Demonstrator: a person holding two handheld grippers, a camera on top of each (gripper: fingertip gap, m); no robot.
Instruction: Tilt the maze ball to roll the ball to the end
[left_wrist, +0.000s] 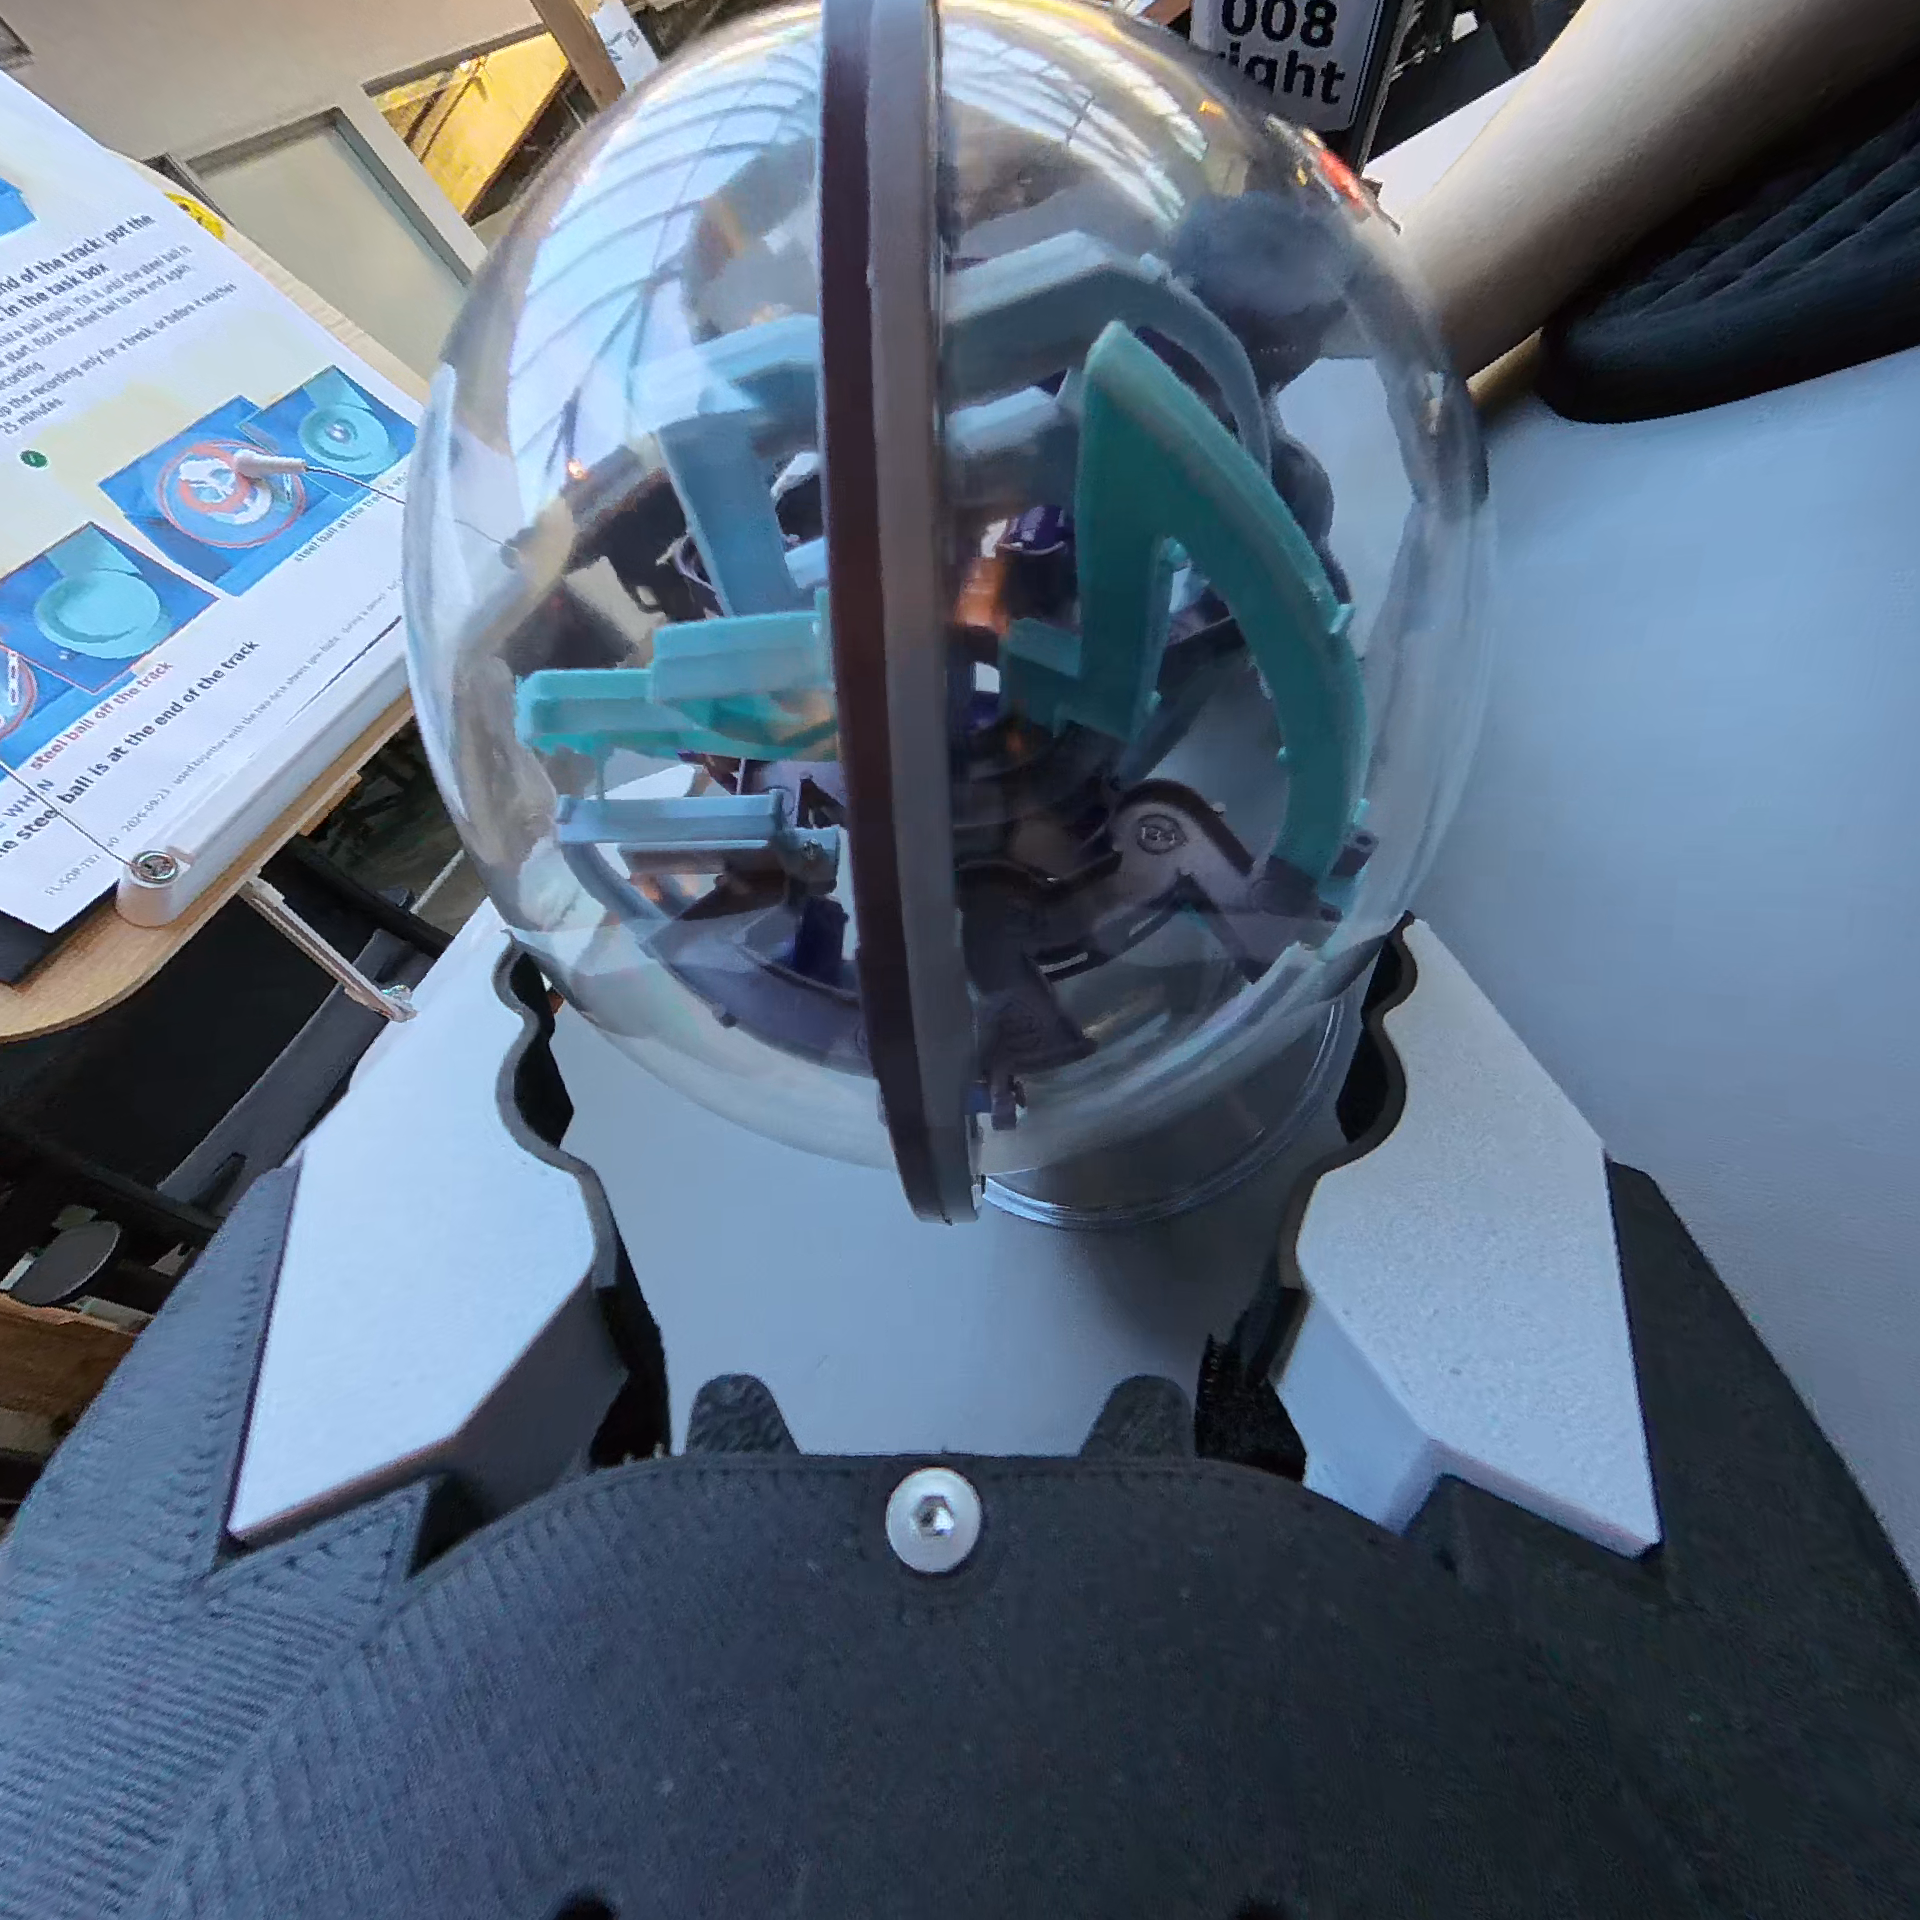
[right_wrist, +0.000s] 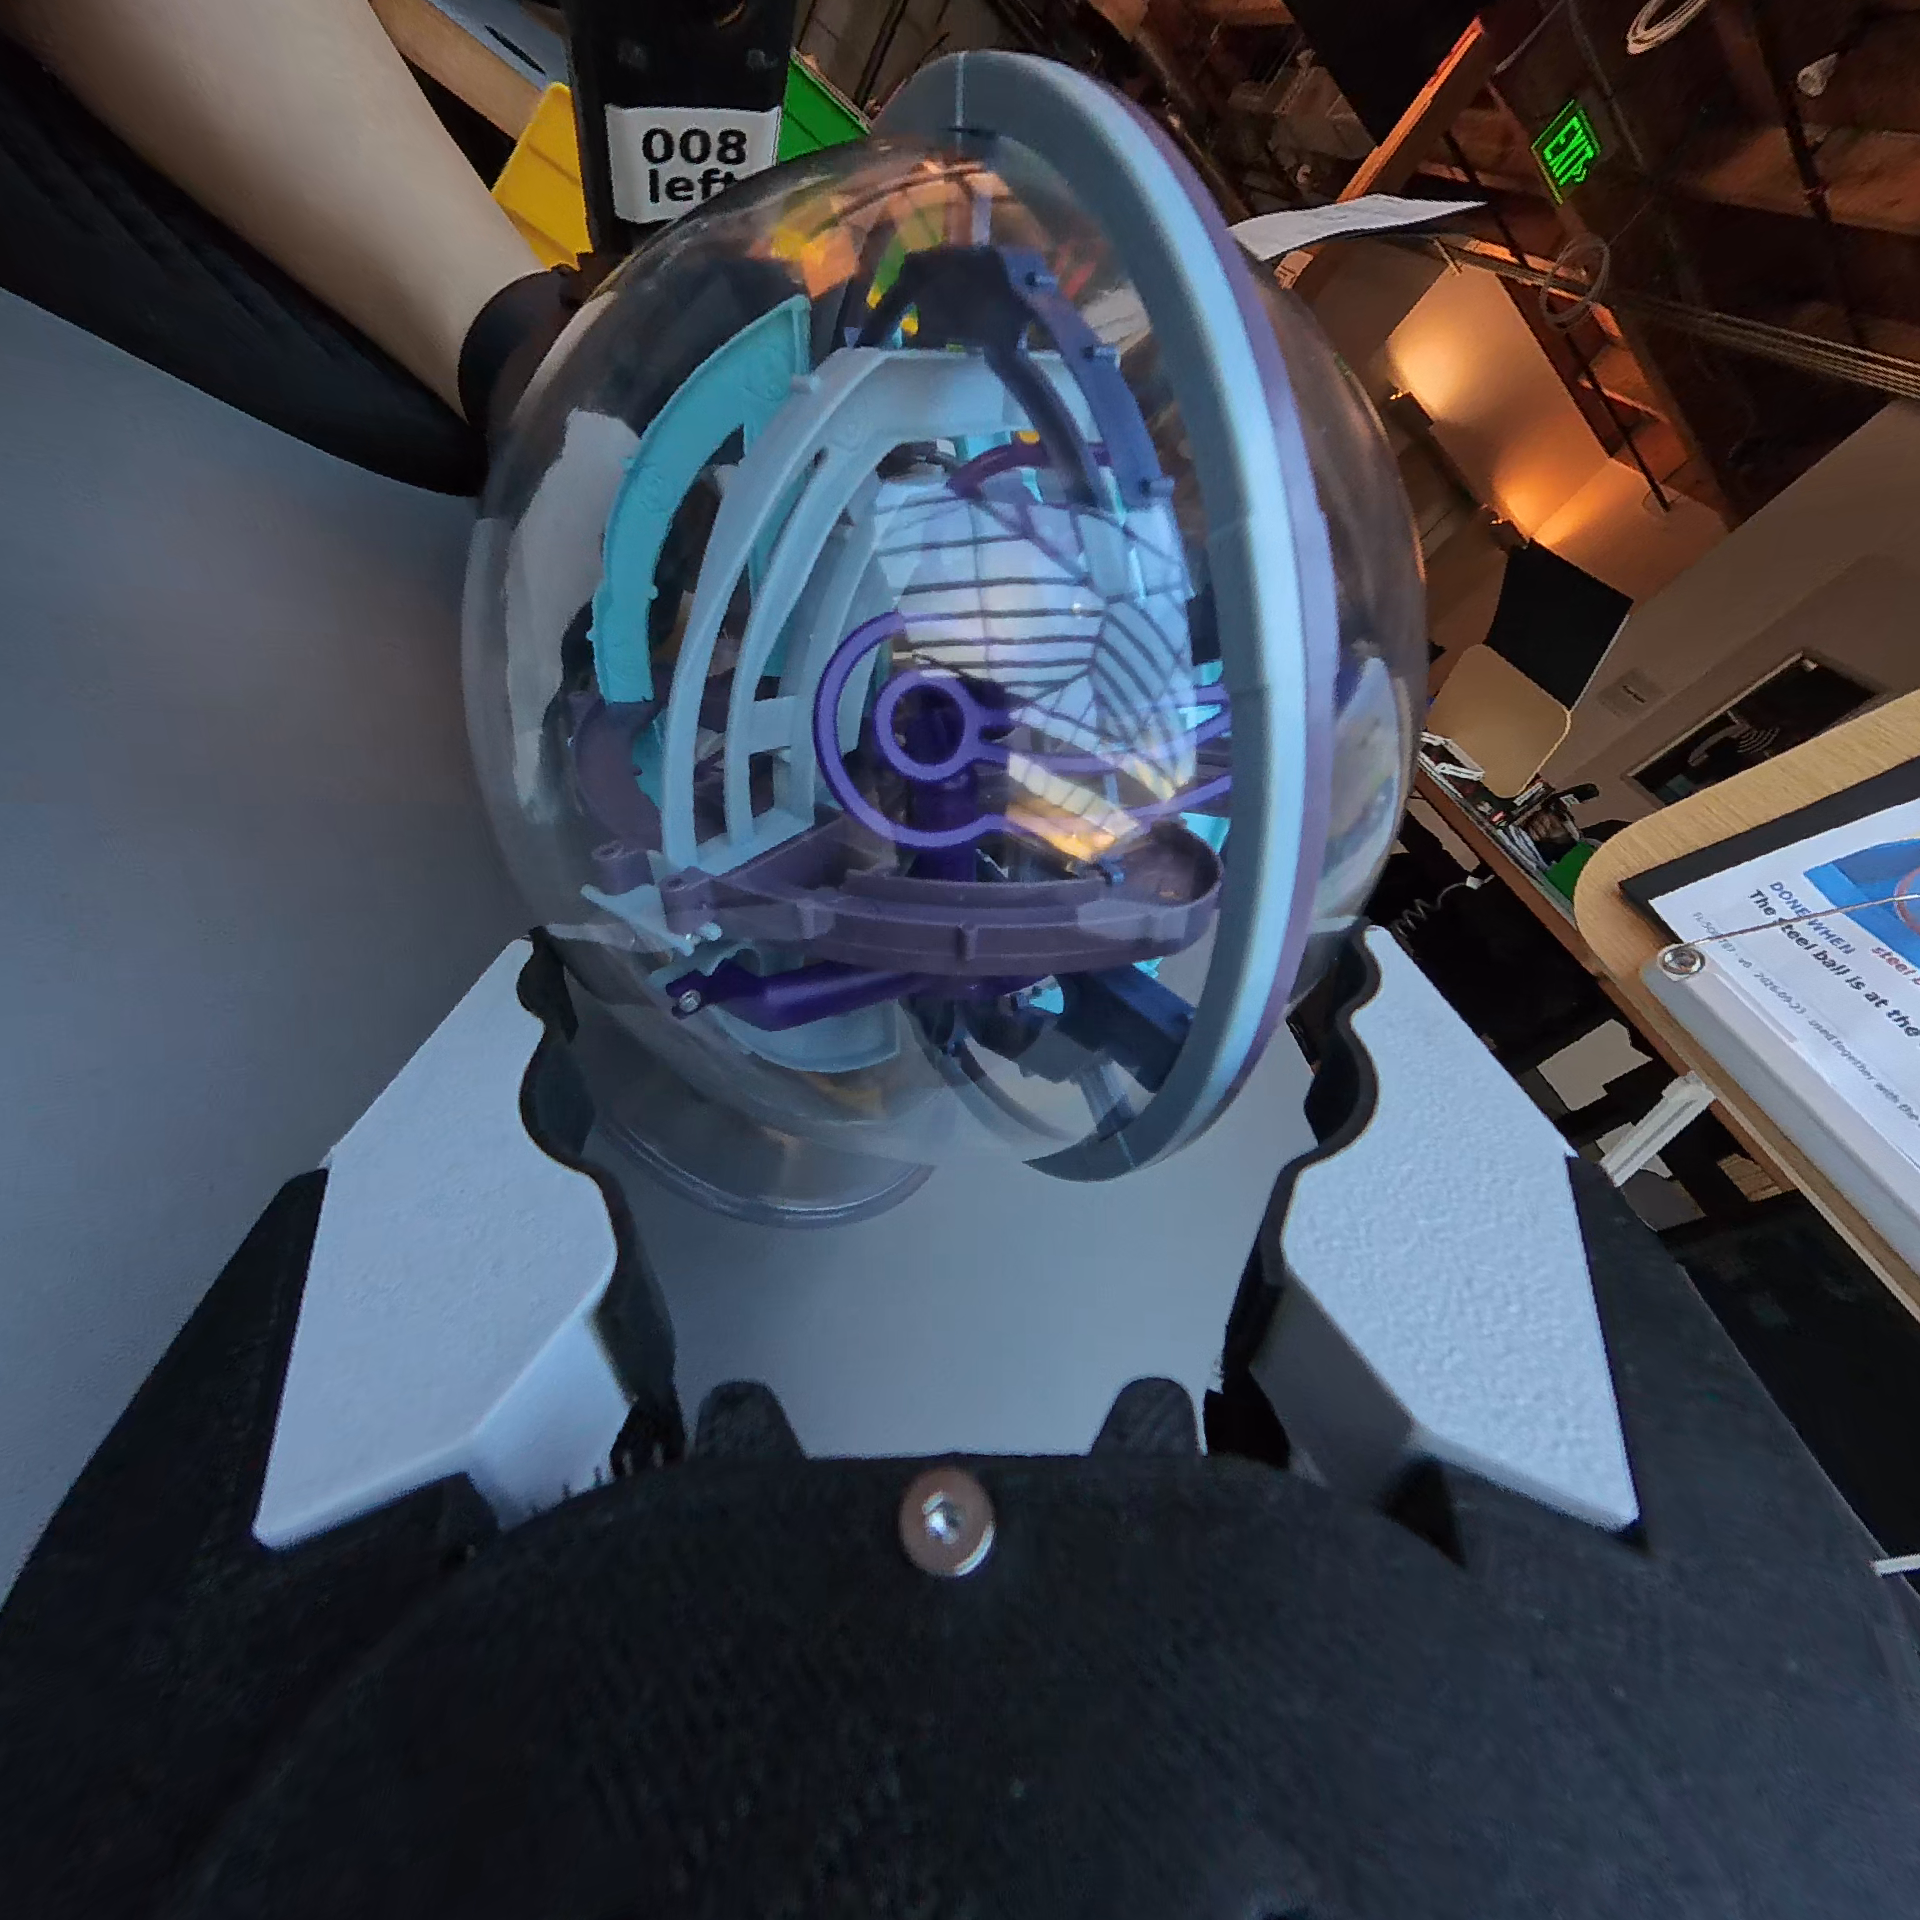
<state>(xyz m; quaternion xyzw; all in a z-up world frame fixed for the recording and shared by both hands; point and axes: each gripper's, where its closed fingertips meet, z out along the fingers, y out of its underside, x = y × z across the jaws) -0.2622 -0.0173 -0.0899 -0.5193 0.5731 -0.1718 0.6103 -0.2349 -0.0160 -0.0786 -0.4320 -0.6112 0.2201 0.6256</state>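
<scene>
The maze ball (left_wrist: 727, 520) is a clear sphere with a grey band around it and teal, grey and purple tracks inside. It fills the middle of both wrist views, and in the right wrist view (right_wrist: 727, 623) the band is tilted. My left gripper (left_wrist: 956, 977) is shut on it, fingertips pressed against its lower sides. My right gripper (right_wrist: 945, 966) grips it the same way from the opposite side. A clear round stand (left_wrist: 1143, 1195) shows just under the sphere. I cannot make out the steel ball.
An instruction sheet on a wooden board (left_wrist: 156, 520) stands to one side, also in the right wrist view (right_wrist: 1818, 987). A person's forearm (left_wrist: 1610, 156) and a black pad (left_wrist: 1766, 291) lie past the sphere. The white table (left_wrist: 1714, 727) is below.
</scene>
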